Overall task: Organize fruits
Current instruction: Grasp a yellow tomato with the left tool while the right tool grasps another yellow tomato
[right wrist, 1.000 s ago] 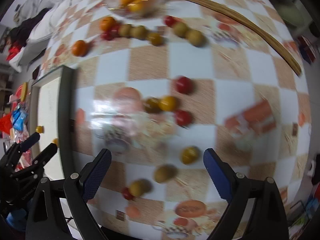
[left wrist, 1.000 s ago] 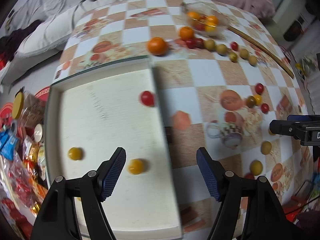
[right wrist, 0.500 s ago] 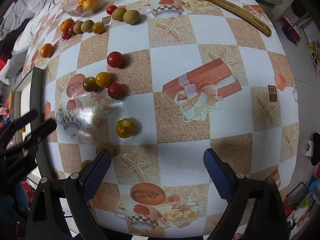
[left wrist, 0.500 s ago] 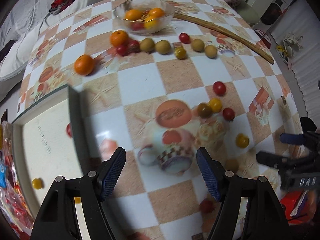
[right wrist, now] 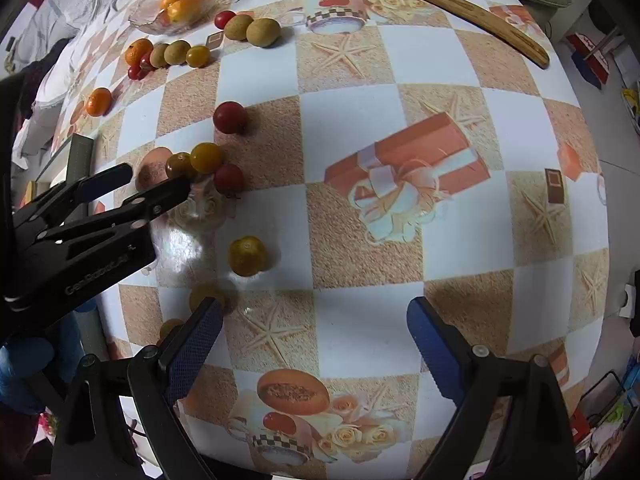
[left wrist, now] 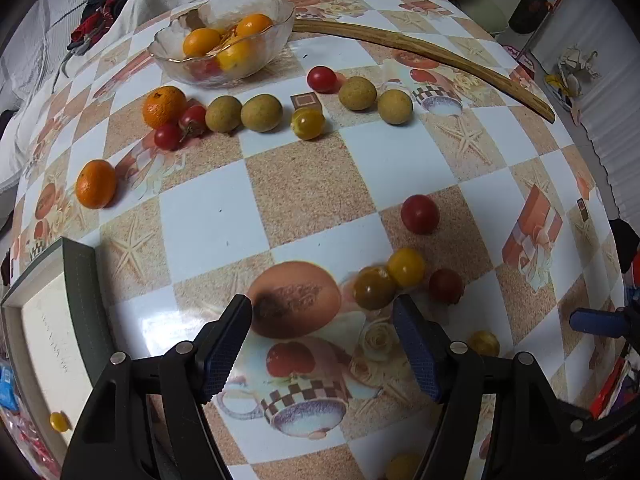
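Observation:
Loose fruit lies on a checkered tablecloth. My left gripper (left wrist: 322, 338) is open and empty, low over the cloth, with a dark yellow tomato (left wrist: 374, 287), a yellow tomato (left wrist: 406, 267) and a red tomato (left wrist: 446, 286) just ahead of its right finger. From the right wrist view it (right wrist: 158, 182) reaches in from the left toward that cluster (right wrist: 206, 157). My right gripper (right wrist: 314, 330) is open and empty, with a yellow tomato (right wrist: 247, 256) ahead on its left. A white tray (left wrist: 40, 344) holds one yellow tomato (left wrist: 59, 421).
A glass bowl (left wrist: 224, 36) with oranges stands at the back. A row of oranges (left wrist: 164, 106), longans (left wrist: 262, 113) and tomatoes lies before it. A curved wooden stick (left wrist: 432, 54) lies at the back right. Snack packets sit beyond the tray's left edge.
My left gripper has swung right, off the tray and out over the cloth toward the tomato cluster. My right gripper has moved right and nearer the table edge. Both stay open.

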A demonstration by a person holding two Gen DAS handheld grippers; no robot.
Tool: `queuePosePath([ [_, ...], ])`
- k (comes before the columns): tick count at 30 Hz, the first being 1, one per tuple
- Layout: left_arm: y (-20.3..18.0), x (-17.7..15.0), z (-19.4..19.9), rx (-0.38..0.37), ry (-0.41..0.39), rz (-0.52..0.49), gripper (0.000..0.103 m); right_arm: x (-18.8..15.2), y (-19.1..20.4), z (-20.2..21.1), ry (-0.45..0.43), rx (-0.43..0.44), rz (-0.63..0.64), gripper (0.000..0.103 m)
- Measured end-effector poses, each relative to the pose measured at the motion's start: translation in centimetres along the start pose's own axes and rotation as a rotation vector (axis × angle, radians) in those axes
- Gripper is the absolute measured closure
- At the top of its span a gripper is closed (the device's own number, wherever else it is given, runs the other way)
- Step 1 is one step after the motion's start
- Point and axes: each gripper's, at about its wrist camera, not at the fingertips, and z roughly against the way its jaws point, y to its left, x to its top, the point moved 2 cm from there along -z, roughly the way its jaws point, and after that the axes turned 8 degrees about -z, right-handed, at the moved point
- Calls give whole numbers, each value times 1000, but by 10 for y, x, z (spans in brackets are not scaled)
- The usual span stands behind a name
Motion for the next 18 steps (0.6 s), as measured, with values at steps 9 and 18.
queuePosePath([
  [9,-9,11,-8,29,-1,-29,49,0,-4,-1,-3,10,-12,8],
  [18,-16,13,-3,-30,-11,-11,79,13,14,-4,-21,22,2,11],
])
